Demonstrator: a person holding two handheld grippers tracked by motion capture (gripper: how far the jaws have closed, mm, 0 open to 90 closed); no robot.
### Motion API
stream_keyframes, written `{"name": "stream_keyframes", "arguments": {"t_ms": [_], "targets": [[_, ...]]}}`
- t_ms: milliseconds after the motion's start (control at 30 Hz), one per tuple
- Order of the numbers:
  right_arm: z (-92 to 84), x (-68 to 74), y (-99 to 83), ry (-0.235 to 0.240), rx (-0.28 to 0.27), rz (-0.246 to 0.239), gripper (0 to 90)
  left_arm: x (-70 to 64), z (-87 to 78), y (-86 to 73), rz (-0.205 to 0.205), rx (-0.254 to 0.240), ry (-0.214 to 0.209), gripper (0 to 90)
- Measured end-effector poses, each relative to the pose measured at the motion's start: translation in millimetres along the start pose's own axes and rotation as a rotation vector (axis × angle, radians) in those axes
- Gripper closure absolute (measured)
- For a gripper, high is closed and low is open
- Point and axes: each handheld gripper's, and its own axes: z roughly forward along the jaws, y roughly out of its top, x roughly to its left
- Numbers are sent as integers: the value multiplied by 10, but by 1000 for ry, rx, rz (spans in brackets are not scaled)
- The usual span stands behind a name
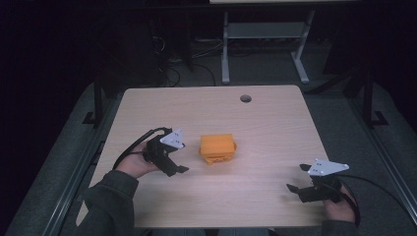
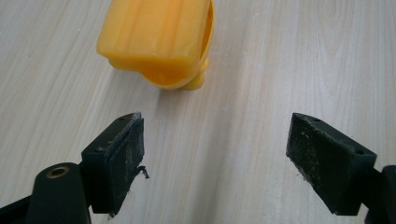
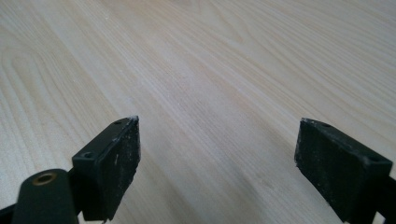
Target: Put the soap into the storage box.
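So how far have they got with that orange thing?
Barely started. Nothing looks done: the orange plastic piece sits untouched mid-table. In hand: the left gripper is beside it, jaws open and aimed at it. Left: closing on the piece and whatever follows. The right gripper waits open near the table's edge.

High view above the table [image 1: 275, 118] — gripper views low, close, sharing its wood.

Bare tabletop [image 1: 211, 110] on every side of the orange plastic piece [image 1: 218, 148], sole obstacle near the middle. Open wood between it and the left hand-held gripper [image 1: 181, 158], jaws spread wide. Likewise nothing ahead of the right hand-held gripper [image 1: 296, 178], also gaping, well apart.
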Motion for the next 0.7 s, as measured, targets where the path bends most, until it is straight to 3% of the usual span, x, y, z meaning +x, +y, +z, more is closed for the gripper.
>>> {"name": "stream_keyframes", "arguments": {"t_ms": [700], "targets": [[6, 6, -14, -7, 9, 12, 137, -150, -20, -287, -24, -11, 40, 187]]}}
